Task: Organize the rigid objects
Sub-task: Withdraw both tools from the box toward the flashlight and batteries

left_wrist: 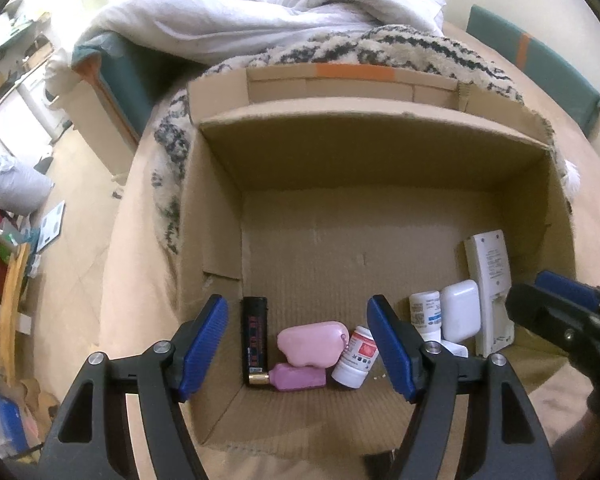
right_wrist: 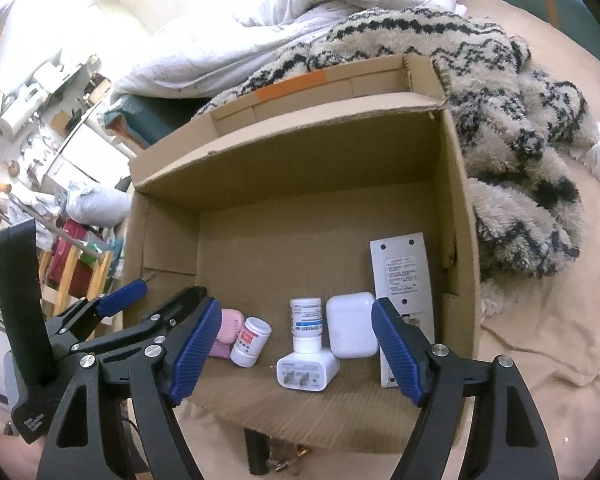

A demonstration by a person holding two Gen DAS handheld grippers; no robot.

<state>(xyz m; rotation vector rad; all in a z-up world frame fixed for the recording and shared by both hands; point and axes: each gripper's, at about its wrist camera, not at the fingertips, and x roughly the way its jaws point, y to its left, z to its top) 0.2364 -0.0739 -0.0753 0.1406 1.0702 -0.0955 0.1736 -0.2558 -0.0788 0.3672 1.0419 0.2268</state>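
Now | left gripper spread empty, angled down into cardboard box | right gripper likewise.

The box was matt corrugated cardboard, ribbed on its floor; the earbud case and charger were smooth glossy white plastic; the pads were ribbed blue; the blanket was shaggy cloth
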